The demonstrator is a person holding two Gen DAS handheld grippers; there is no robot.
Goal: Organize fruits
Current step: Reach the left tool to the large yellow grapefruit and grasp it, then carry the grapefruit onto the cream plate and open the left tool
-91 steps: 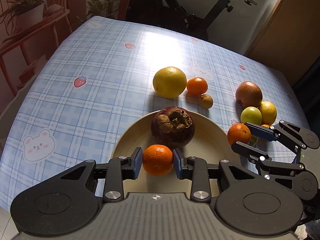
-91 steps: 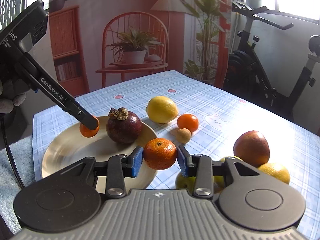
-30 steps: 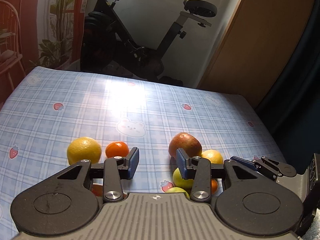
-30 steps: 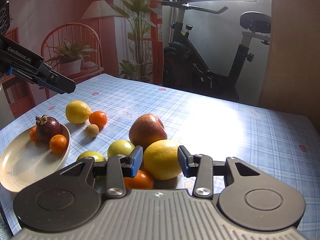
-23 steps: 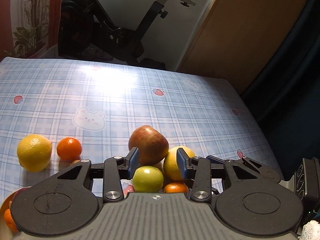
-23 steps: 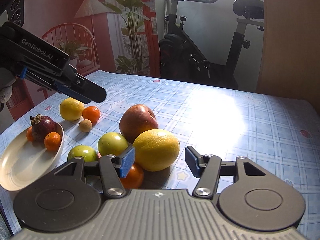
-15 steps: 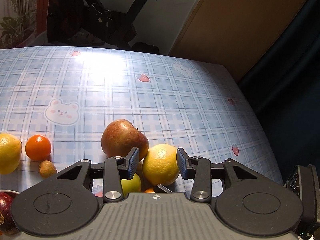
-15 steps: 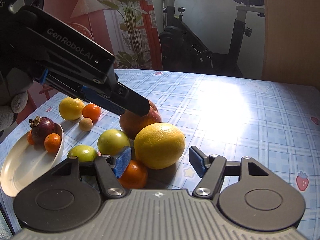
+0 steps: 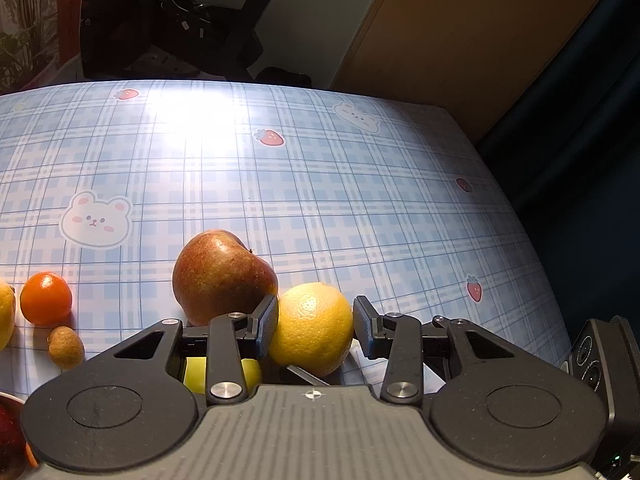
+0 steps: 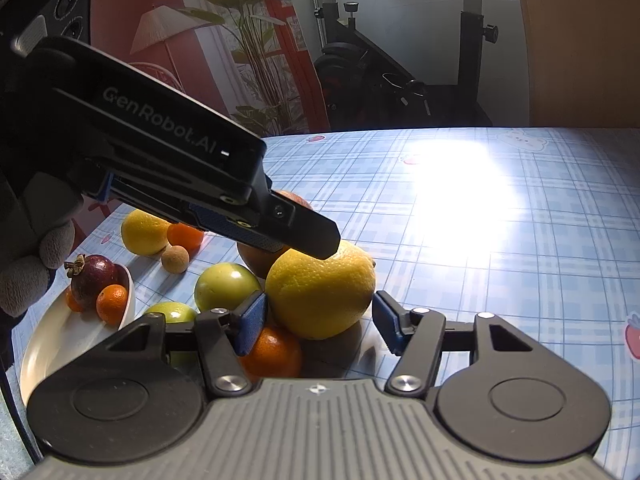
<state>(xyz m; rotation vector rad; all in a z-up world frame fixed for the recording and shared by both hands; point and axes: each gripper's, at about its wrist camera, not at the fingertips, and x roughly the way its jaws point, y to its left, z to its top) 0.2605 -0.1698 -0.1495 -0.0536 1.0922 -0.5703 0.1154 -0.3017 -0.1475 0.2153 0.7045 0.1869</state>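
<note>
Large yellow round citrus fruit (image 9: 312, 328), left wrist view: sits straight ahead of the left gripper (image 9: 315, 326), between its two fingers. Left pad looks to touch the peel, right pad just beside it with a thin gap; not a firm grip as far as I can tell, jaws part open. Red-brown apple (image 9: 224, 276) touches the citrus on its far left. Green round fruit (image 9: 222, 372) peeks out under the left finger, near side. Small orange mandarin (image 9: 46, 300) and small tan round nut-like fruit (image 9: 66, 347) lie well left. Blue plaid tablecloth (image 9: 360, 208) is bare far and right, up to the table edge on the right.

Right wrist view: same citrus (image 10: 320, 292) is dead ahead of the right gripper (image 10: 318, 322), fruit roughly round so no long axis matters. Jaws have just been closing a little, citrus between them, blue pads not visibly pressing either side. The left gripper comes in from upper left, its fingertip resting over the top of the citrus. Both grippers are at the fruit; which one takes it I cannot tell. Small orange fruit (image 10: 272, 350) sits tucked under the citrus, near left, and could roll. White oval plate (image 10: 76, 332) lies left, holding a dark purple mangosteen (image 10: 94, 278) and a mandarin. Open cloth is to the right.
</note>
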